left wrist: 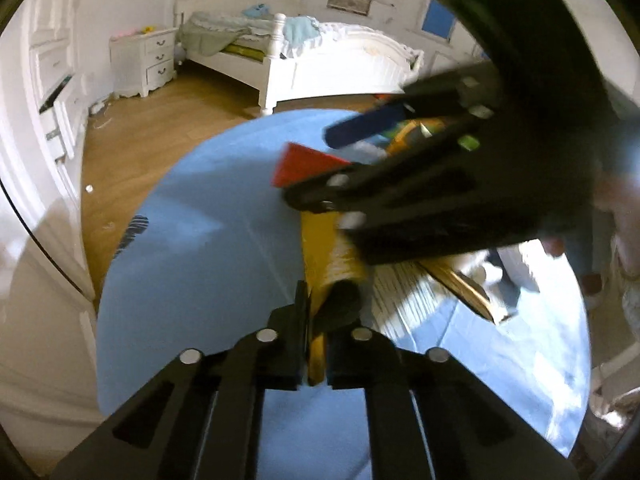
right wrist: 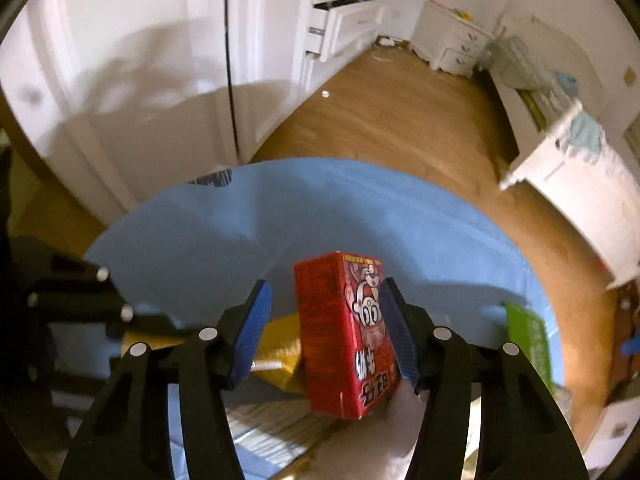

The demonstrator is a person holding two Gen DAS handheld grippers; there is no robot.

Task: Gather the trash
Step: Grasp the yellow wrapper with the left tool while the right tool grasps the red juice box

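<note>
Left wrist view, nearest: left gripper (left wrist: 316,364) clenched on the thin edge of a yellow wrapper (left wrist: 326,254), black jaws pressed almost together with only the gold strip between them. Just beyond, across the wrapper: right gripper (left wrist: 360,152), blurred, with a red corner of the carton showing between its blue pads. All on a round blue table (left wrist: 180,280). Farther off: wood floor, white nightstand (left wrist: 146,60), white bed (left wrist: 320,60) with rumpled bedding.

Right wrist view, nearest: right gripper (right wrist: 326,332) half spread around an upright red drink carton (right wrist: 344,332) with a cartoon face; right blue pad (right wrist: 396,336) touching the carton's side, left pad standing clear of it. Not yet grasped on both sides. Behind the carton: the yellow wrapper (right wrist: 280,344), lying flat. Seen only here: a green packet (right wrist: 528,336) at the table's right rim, the left gripper's black frame (right wrist: 76,300) at the left edge, white wardrobe doors (right wrist: 160,80) and an open drawer (right wrist: 344,2) beyond.
</note>
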